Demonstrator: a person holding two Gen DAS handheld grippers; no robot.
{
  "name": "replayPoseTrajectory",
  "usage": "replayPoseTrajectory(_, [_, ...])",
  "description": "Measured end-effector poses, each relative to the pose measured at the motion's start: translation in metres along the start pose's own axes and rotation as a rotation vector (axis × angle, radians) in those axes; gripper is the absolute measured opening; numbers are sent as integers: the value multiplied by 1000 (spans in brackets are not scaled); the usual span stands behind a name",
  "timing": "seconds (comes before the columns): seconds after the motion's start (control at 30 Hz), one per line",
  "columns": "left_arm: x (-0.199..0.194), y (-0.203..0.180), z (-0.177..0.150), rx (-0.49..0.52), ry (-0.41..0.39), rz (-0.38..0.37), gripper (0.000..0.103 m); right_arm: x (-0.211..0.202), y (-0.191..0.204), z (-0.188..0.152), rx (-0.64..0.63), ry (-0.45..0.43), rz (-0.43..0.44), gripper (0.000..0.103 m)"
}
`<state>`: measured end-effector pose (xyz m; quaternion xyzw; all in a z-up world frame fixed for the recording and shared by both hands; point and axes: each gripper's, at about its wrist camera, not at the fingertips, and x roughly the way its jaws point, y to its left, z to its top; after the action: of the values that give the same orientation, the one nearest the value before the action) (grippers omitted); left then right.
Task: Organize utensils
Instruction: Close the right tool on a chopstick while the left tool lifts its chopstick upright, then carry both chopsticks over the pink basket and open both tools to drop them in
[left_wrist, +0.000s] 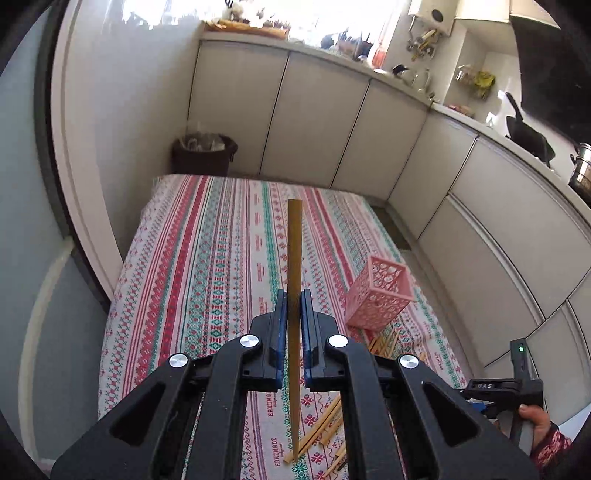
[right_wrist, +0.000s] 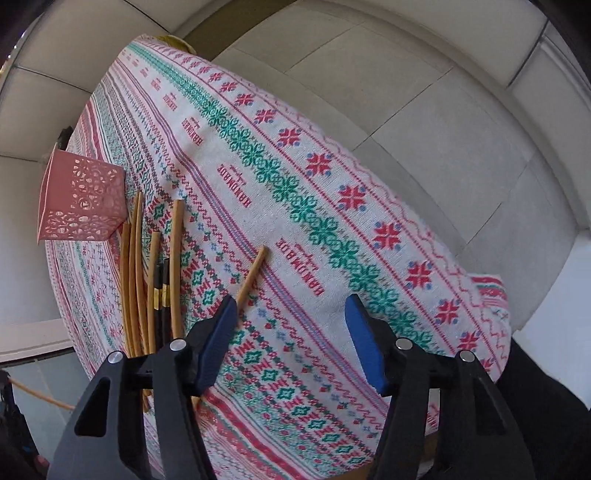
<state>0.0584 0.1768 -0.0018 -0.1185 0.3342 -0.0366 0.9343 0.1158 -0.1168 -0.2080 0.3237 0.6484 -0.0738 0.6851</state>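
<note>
My left gripper (left_wrist: 294, 295) is shut on one bamboo chopstick (left_wrist: 294, 251), which stands nearly upright between the blue pads, lifted above the patterned tablecloth (left_wrist: 207, 258). A pink lattice basket (left_wrist: 376, 291) stands to the right of it, with loose chopsticks (left_wrist: 321, 424) lying on the cloth below. In the right wrist view my right gripper (right_wrist: 291, 306) points down at the cloth, open, with nothing between its pads. A single chopstick (right_wrist: 253, 271) lies just by its left finger and runs under it. A bundle of chopsticks (right_wrist: 155, 277) lies further left, below the pink basket (right_wrist: 81, 199).
A dark waste bin (left_wrist: 204, 155) stands past the table's far end. Pale cabinets (left_wrist: 314, 122) run along the back and right, with a black pan (left_wrist: 528, 136) on the counter. A hand (left_wrist: 535, 417) holds the other gripper at lower right. Tiled floor (right_wrist: 424, 92) lies beyond the table edge.
</note>
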Motion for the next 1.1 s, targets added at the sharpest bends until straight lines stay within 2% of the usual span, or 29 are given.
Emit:
replayPoseTrajectory(0.13, [-25, 0, 9, -3, -68, -41, 6, 9, 23, 0, 30, -5, -62, 58])
replayPoseTrajectory(0.23, [-35, 1, 9, -8, -94, -64, 6, 16, 44, -6, 11, -43, -157, 57])
replayPoseTrajectory(0.3, [-37, 0, 11, -12, -105, -69, 6, 21, 64, -18, -69, -90, -245, 48])
replayPoseTrajectory(0.33, [-37, 0, 12, -13, -108, -76, 6, 24, 72, -25, -120, -113, -277, 38])
replayPoseTrajectory(0.37, [-39, 0, 12, -16, -112, -82, 6, 25, 78, -32, -164, -132, -289, 22])
replayPoseTrajectory(0.43, [-39, 0, 12, -18, -116, -89, 6, 27, 82, -39, -197, -138, -234, 14])
replayPoseTrajectory(0.47, [-38, -1, 12, -20, -116, -90, 6, 27, 81, -40, -200, -134, -184, 9])
replayPoseTrajectory(0.53, [-34, 0, 10, -24, -107, -97, 6, 27, 76, -36, -198, -117, -61, 6])
replayPoseTrajectory(0.63, [-31, 0, 8, -32, -102, -105, 6, 8, 69, -36, -225, -208, 95, 6])
replayPoseTrajectory(0.77, [-33, -6, 7, -39, -129, -120, 6, -39, 66, -43, -307, -349, 225, 6])
replayPoseTrajectory(0.93, [-43, -30, 6, -14, -192, -144, 6, -102, 66, -75, -487, -575, 312, 6])
replayPoseTrajectory(1.1, [-43, -63, 6, 25, -208, -161, 6, -143, 59, -88, -551, -662, 354, 6])
